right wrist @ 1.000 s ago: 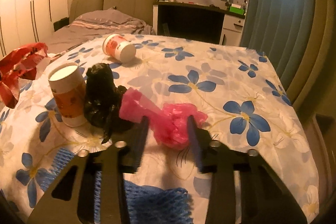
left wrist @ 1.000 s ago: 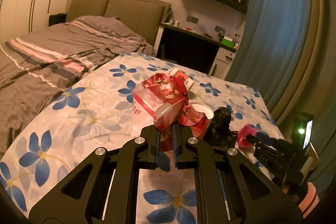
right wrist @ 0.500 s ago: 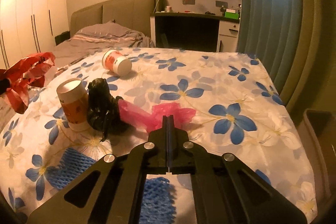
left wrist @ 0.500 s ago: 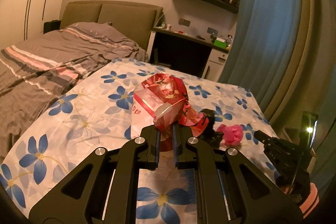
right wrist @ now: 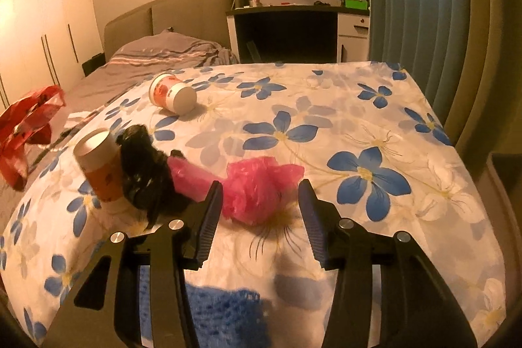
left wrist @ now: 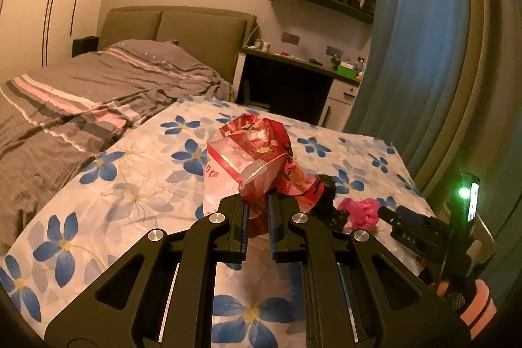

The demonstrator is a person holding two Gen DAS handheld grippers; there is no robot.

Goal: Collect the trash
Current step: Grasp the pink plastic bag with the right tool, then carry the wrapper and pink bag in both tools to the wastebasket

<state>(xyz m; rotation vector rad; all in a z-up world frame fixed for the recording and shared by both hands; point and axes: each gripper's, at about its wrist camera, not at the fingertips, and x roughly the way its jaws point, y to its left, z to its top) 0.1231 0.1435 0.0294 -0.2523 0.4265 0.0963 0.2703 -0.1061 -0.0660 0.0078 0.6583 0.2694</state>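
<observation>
The left gripper [left wrist: 257, 211] clenches the red bag [left wrist: 257, 158]; the right gripper [right wrist: 259, 211], jaws opening, straddles the pink wad [right wrist: 261, 188] beside the black bag [right wrist: 146, 172], and may snag the sheet [right wrist: 359, 126].

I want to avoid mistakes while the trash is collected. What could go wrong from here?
1. The right gripper is opening in front of the pink bag, which lies loose and crumpled; the pads may catch only a thin fold and it could slip out.
2. The black bag touches the pink bag and leans on the upright cup; pulling might drag it or tip the cup.
3. The left gripper pinches only an edge of the red bag, which may slide free.
</observation>
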